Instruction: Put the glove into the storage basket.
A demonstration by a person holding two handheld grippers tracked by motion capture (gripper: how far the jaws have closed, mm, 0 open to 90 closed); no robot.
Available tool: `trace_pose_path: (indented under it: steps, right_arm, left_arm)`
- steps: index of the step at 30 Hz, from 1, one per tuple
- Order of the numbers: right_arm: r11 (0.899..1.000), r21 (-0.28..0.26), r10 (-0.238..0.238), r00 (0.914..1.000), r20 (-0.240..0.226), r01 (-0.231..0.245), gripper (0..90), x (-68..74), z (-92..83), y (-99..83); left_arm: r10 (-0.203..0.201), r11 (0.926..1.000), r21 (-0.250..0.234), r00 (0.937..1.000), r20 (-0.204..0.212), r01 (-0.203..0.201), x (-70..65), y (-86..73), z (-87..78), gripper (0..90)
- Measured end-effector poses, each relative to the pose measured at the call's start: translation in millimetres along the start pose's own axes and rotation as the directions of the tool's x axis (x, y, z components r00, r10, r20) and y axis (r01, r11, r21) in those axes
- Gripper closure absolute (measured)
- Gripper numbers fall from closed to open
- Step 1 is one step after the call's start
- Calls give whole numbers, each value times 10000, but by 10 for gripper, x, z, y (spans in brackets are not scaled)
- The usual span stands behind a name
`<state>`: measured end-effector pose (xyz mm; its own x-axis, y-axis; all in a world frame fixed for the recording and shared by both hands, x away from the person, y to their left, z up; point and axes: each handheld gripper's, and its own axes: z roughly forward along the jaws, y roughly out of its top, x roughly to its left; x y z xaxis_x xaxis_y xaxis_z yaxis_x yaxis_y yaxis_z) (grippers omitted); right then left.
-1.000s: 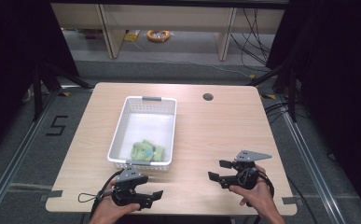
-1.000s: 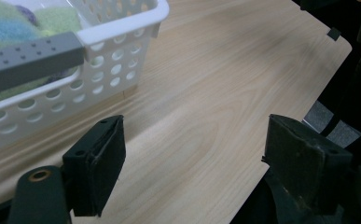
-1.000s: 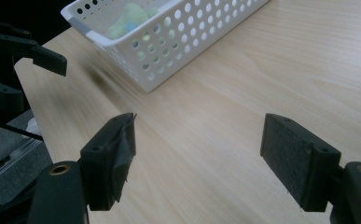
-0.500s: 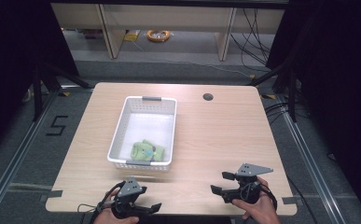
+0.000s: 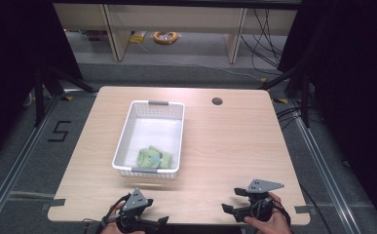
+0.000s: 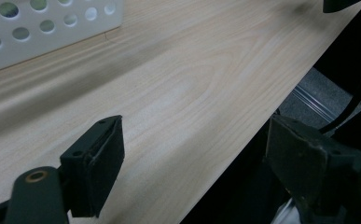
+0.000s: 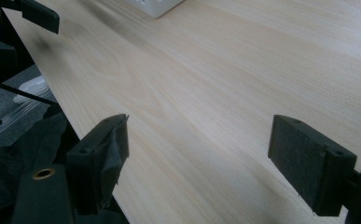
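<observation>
Green cloth (image 5: 153, 158) lies in the basket (image 5: 127, 127); both tongs, left (image 5: 162, 221) and right (image 5: 229, 201), sit spread, empty, at the table's near edge.

A pale wood-grain table (image 5: 235, 146) with rounded corners stands on grey floor, and near its far edge there is a small round dark hole (image 5: 217, 101) in the top. On the floor to the left of it a "5" (image 5: 59, 131) is marked in dark tape, and metal rails (image 5: 10, 165) run along the floor on both sides. Beyond the far edge stands a light-coloured shelf unit (image 5: 176, 19), with a coil of orange cable (image 5: 165, 36) lying beneath it and dark cables (image 5: 269, 39) trailing down at the right, while black curtains (image 5: 351, 73) hang at either side.
</observation>
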<state>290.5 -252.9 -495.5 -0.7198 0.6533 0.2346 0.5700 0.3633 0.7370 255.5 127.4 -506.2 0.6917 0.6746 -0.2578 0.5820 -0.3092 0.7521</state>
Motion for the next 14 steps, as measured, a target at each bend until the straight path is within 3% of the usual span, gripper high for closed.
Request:
trace_pose_path:
  steps: [2, 3, 5, 6, 8, 10, 11, 12, 14]
  right_arm:
    - [10000, 19, -70, 10000, 12, 70, 212, 2, 9, -3]
    - [10000, -3, -68, 10000, 23, 68, 211, 3, 13, -4]
    - [9999, 108, -47, 9995, -323, 50, 206, -5, 21, 0]
    - [9994, 183, 289, 9991, -323, -283, 207, 24, 17, -5]
    - [9998, 146, 170, 9991, -381, -164, 205, 16, 22, -4]
    - [9999, 23, 134, 9999, -100, -134, 205, 22, 27, -7]
    - [9996, 16, -273, 9996, 88, 272, 205, -5, 22, -2]
    - [9996, 42, -284, 9995, 105, 284, 204, -7, 21, -2]
    - [9997, 93, -206, 9998, 67, 206, 203, -10, 27, -2]
  left_arm:
    - [315, 9995, 90, 9995, -61, -315, 18, 4, -1, 188]
    - [-44, 10000, -40, 10000, 32, 44, 4, -1, 12, 188]
    - [155, 9999, 49, 9999, -53, -155, 20, 0, 9, 188]
    - [100, 9999, 12, 9999, -27, -100, 17, -2, 12, 188]
    - [127, 9999, -16, 9999, -41, -127, 25, 2, 9, 188]
    - [31, 10000, 35, 10000, -51, -31, 36, 2, 6, 189]
    - [-23, 10000, -84, 10000, -73, 23, 35, 2, 12, 189]
    - [-15, 10000, 36, 9999, -113, 15, 52, 3, 3, 189]
    - [-104, 9998, -161, 9998, -151, 102, 58, 5, 12, 189]
